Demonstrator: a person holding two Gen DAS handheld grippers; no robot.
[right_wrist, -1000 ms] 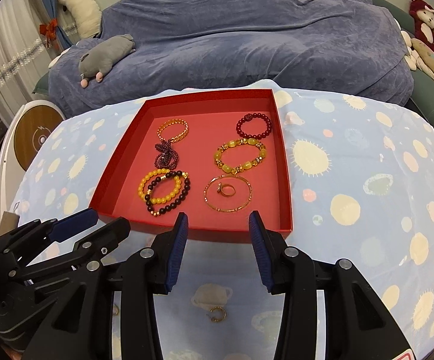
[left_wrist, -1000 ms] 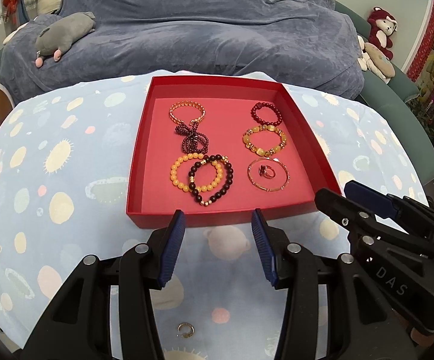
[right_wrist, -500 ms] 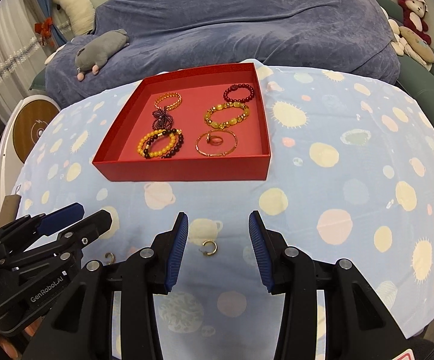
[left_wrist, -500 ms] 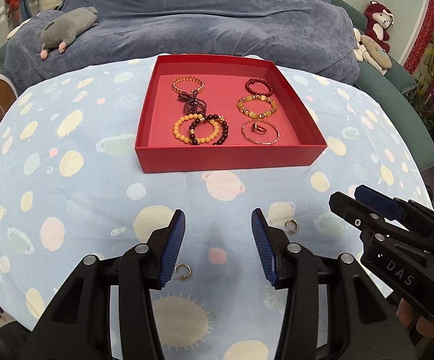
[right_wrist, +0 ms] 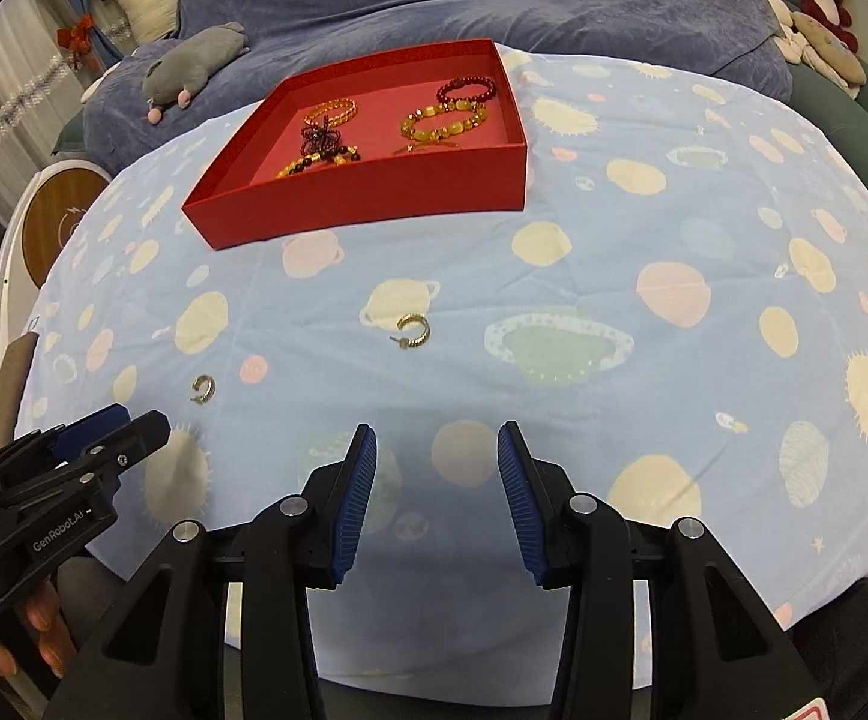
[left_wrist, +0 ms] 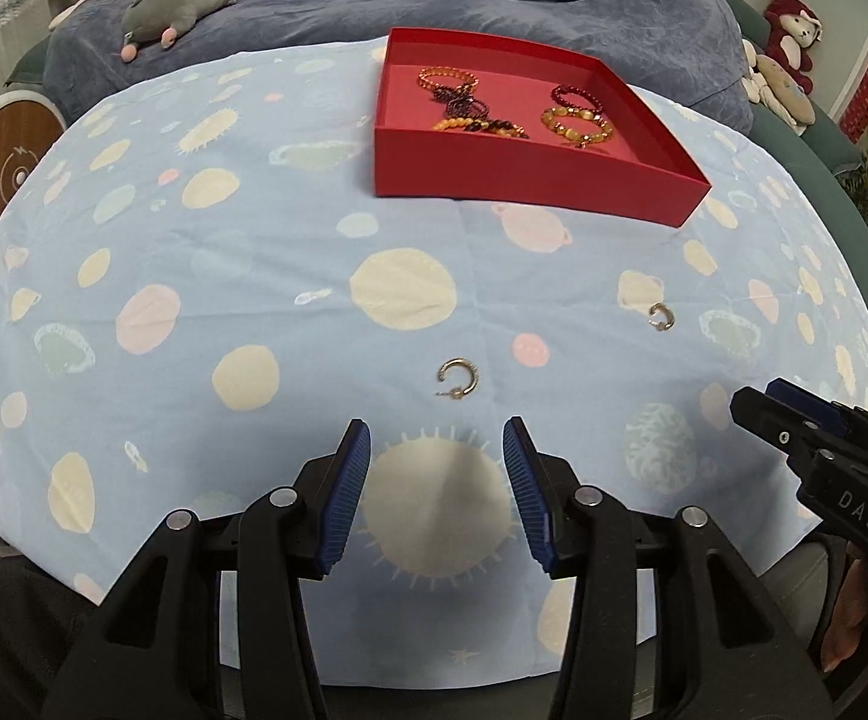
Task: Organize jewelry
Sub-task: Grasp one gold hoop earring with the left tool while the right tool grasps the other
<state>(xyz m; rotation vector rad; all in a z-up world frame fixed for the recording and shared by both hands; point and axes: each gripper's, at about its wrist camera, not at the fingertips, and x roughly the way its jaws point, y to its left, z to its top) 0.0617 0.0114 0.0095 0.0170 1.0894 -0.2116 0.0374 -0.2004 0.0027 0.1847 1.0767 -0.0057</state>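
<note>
Both pairs of tongs are being held spread and empty above the near edge of the bench (left_wrist: 266, 228), which is being covered by a pale blue cloth printed with planets and suns. Just ahead of the left tongs (left_wrist: 437, 438), one gold hoop earring (left_wrist: 459, 377) is lying on the cloth; the same earring (right_wrist: 204, 387) is seen just beyond the left tongs' tip in the right view. A second gold hoop earring (right_wrist: 413, 331) is lying a little ahead of the right tongs (right_wrist: 437, 441), slightly to their left. Well beyond both earrings, the red tray (right_wrist: 374, 192) is being kept toward the far side of the bench, with beaded bracelets (right_wrist: 443, 123) lying inside it. Open cloth is being left between tongs and tray, and to the right of the right tongs. Behind the bench, a blue-covered sofa (left_wrist: 494, 0) is carrying a grey plush toy (left_wrist: 179, 0).
</note>
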